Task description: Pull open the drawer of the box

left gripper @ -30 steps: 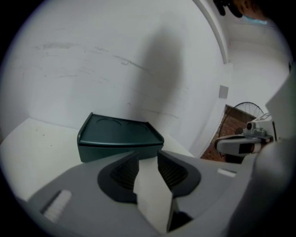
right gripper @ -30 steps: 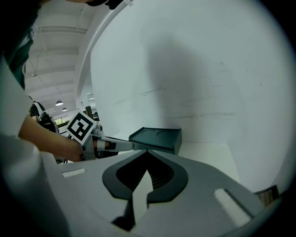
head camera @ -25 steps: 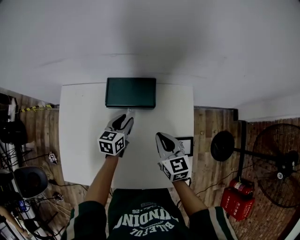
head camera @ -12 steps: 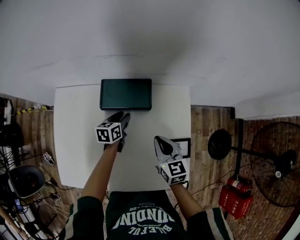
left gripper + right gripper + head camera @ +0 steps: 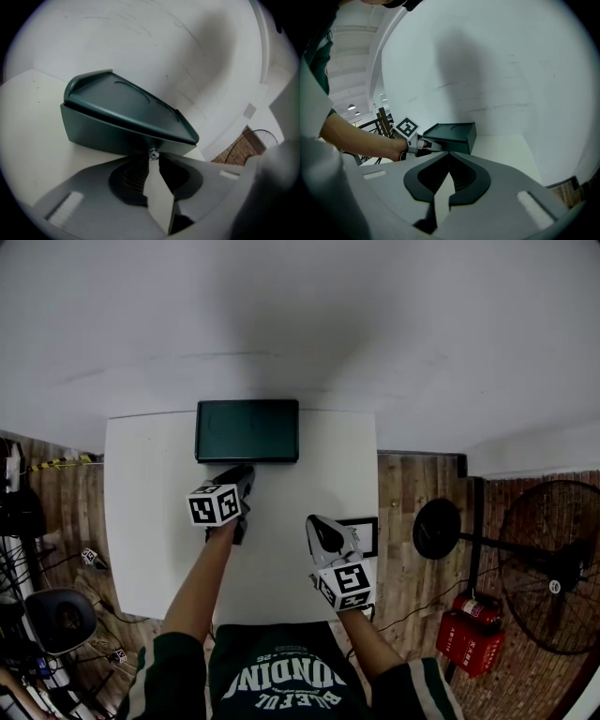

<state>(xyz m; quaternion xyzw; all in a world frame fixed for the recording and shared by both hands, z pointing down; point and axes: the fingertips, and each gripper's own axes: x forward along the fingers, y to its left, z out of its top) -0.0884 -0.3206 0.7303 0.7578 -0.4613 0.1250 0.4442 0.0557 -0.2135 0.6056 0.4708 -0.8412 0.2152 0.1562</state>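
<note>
Green and dark, the box sits at the far edge of the white table, against the wall, in the head view. Your left gripper reaches to its near face, while your right gripper hangs back, well apart from the box.

In the left gripper view, the drawer lies flush with the box front, not pulled out at all. Its small metal knob stands between the jaw tips, and the jaws are closing on it. You don't seem to have a firm pinch yet.

In the right gripper view, that gripper's jaws are together on nothing.

So the reach is done, the grasp is under way, and the whole pull toward you is left.
</note>
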